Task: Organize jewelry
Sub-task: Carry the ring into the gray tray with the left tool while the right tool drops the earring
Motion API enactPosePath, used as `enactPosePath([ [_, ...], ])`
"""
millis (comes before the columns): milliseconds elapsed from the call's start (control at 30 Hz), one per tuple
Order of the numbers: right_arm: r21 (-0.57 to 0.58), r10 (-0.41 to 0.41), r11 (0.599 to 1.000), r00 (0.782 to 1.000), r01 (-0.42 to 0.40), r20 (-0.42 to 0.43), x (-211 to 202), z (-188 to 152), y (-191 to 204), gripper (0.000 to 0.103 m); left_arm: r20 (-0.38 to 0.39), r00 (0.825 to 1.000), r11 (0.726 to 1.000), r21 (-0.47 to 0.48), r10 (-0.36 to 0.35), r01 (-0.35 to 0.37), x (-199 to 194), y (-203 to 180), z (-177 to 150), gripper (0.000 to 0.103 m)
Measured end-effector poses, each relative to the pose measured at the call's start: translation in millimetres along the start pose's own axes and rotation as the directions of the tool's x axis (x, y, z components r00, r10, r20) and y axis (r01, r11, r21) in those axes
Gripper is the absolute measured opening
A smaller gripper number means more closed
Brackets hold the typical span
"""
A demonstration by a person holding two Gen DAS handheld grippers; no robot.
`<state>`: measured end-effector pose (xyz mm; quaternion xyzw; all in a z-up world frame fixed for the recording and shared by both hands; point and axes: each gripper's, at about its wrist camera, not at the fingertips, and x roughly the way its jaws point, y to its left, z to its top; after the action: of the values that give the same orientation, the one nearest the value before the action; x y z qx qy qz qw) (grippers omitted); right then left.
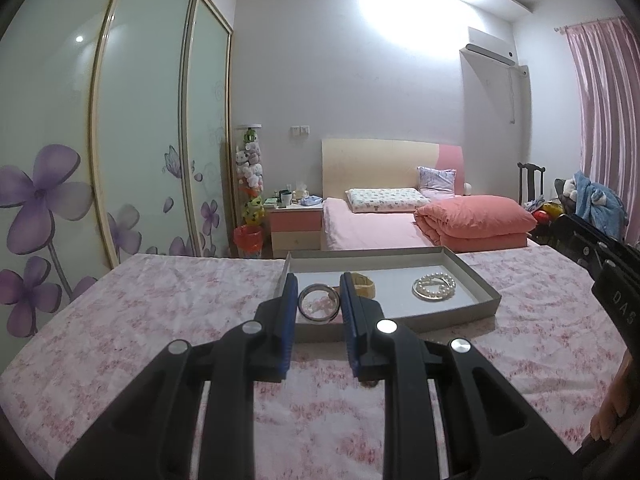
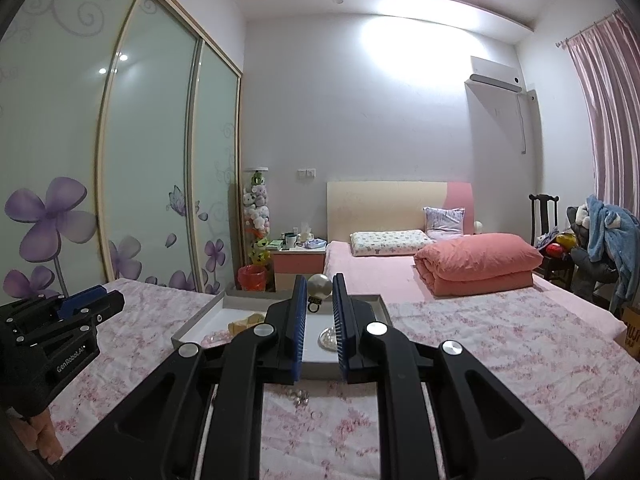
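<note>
A shallow grey tray (image 1: 476, 276) lies on the pink floral bedspread (image 1: 160, 312). In it are a silver bangle (image 1: 318, 303) around a pink bead bracelet, a gold band (image 1: 366, 285) and a pearl bracelet (image 1: 435, 288). My left gripper (image 1: 319, 286) is open, its blue pads either side of the bangle, just above the tray's near edge. My right gripper (image 2: 319, 292) is shut on a round pearl-like pendant (image 2: 319, 286) with a small dark clasp, held above the tray (image 2: 192, 326). A small sparkly piece (image 2: 301, 397) lies on the bedspread before the tray.
A second bed (image 1: 372, 228) with a folded salmon quilt (image 1: 476, 218) and pillows stands behind. Sliding wardrobe doors (image 1: 140, 140) with purple flowers are at left. A nightstand (image 1: 296, 224), a red bin (image 1: 248, 238) and a cluttered chair (image 2: 560, 248) stand further back.
</note>
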<state>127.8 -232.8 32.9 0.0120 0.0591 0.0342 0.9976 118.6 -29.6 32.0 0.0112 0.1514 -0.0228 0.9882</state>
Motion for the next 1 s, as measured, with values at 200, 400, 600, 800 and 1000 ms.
enactPosePath([
  [200,0.008,0.006,1.000,0.999,-0.006,-0.045,47.5,4.4,-3.7,0.014,-0.056,0.998,0.999,-0.016,-0.029,0.029,44.5,0.9,14.9,0.022],
  [400,0.036,0.029,0.999,0.988,-0.024,-0.150,110.9,-0.7,-9.3,0.014,-0.121,0.991,0.998,-0.024,-0.053,0.050,108.8,-2.9,27.6,0.022],
  [600,0.085,0.067,0.995,0.952,-0.044,-0.298,177.1,-22.6,-11.0,0.014,-0.189,0.977,0.996,-0.023,-0.094,0.091,165.4,-13.7,27.7,0.022],
  [800,0.131,0.078,0.991,0.905,-0.025,-0.419,216.4,-44.2,-14.2,0.014,-0.246,0.962,0.993,-0.010,-0.120,0.121,208.1,-27.7,23.2,0.022],
  [1000,0.152,0.094,0.988,0.872,-0.023,-0.480,231.0,-52.9,-18.1,0.015,-0.282,0.948,0.988,-0.007,-0.148,0.153,231.5,-37.5,17.3,0.022],
])
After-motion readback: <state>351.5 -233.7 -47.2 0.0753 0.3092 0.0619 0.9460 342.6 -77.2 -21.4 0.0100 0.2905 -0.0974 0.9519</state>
